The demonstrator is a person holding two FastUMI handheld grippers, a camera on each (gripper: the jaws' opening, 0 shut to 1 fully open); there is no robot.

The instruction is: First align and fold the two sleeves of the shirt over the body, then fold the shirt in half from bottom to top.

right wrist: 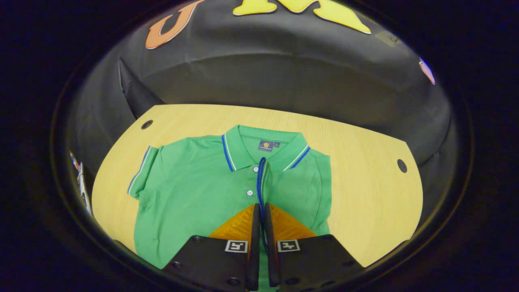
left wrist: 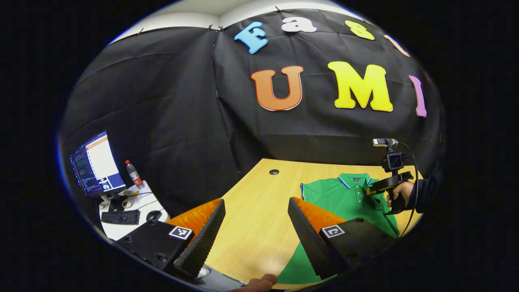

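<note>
A green polo shirt (right wrist: 194,190) with blue-trimmed collar lies face up on the wooden table (right wrist: 365,182), collar toward the far wall. In the right gripper view, one sleeve (right wrist: 140,174) is spread out flat at the left. The other sleeve is drawn over the chest, its blue cuff trim (right wrist: 260,178) running into my right gripper (right wrist: 260,207), which is shut on it. In the left gripper view, my left gripper (left wrist: 256,202) hovers open over bare table, left of the shirt (left wrist: 344,198). Farther right, a hand holds the right gripper (left wrist: 379,187) above the shirt.
Cable holes (right wrist: 146,124) (right wrist: 402,165) mark the table's far corners. Off the table's left side stands a small white desk (left wrist: 156,207) with a monitor (left wrist: 97,164), a bottle (left wrist: 133,173) and a keyboard (left wrist: 121,217). Black cloth walls close off the back.
</note>
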